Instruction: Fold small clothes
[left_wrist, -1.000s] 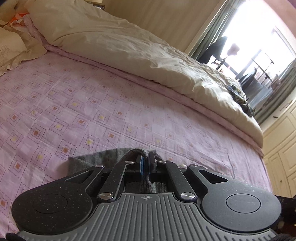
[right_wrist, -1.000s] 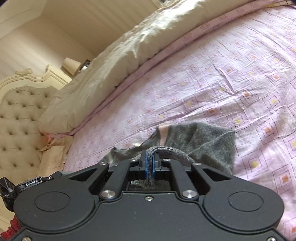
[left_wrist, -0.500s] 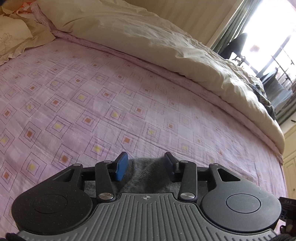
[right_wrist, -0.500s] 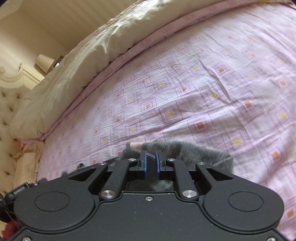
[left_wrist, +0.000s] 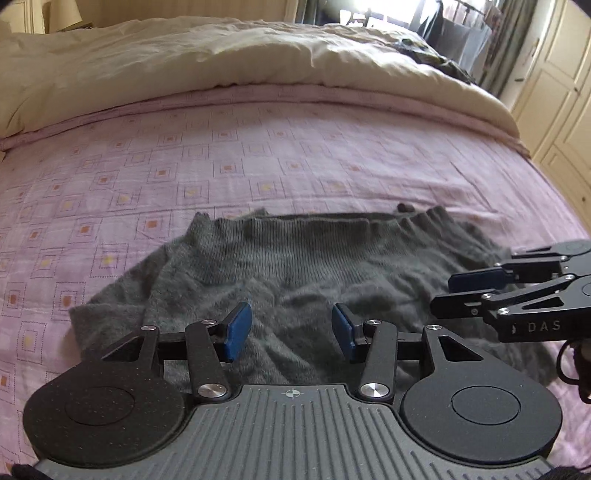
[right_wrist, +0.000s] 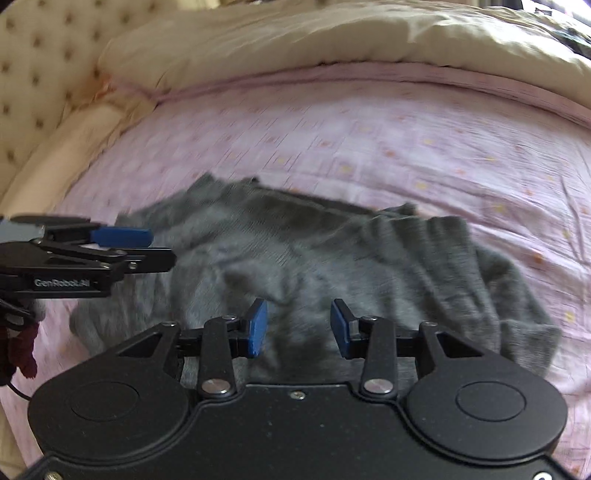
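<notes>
A grey knit garment (left_wrist: 295, 266) is seen lying spread on the pink patterned bedsheet (left_wrist: 184, 166), wrinkled, with its ribbed edge (left_wrist: 314, 221) on the far side and a flap of fabric sticking out at the near left. In the right wrist view the same garment (right_wrist: 332, 251) is blurred, with its right part bunched into folds.

The left gripper (left_wrist: 291, 332) is held low over the near part of the garment, jaws spread wide, nothing between the 2 blue pads (left_wrist: 236, 332). Contact with the fabric cannot be told. It is also seen from the side at the left edge of the right wrist view (right_wrist: 147, 245), over the garment's left part.

The right gripper (right_wrist: 298, 328) is held over the near middle of the garment, jaws likewise wide and empty, blue pads (right_wrist: 256, 328) apart. In the left wrist view it (left_wrist: 443, 295) is seen from the side at the right edge, over the garment's right part, beside the left gripper.

A cream duvet (left_wrist: 221, 55) is piled along the far side of the bed. A tufted headboard (right_wrist: 37, 74) is seen at far left in the right wrist view. Cream cupboard doors (left_wrist: 554, 92) and a bright window (left_wrist: 406, 11) are seen at far right.
</notes>
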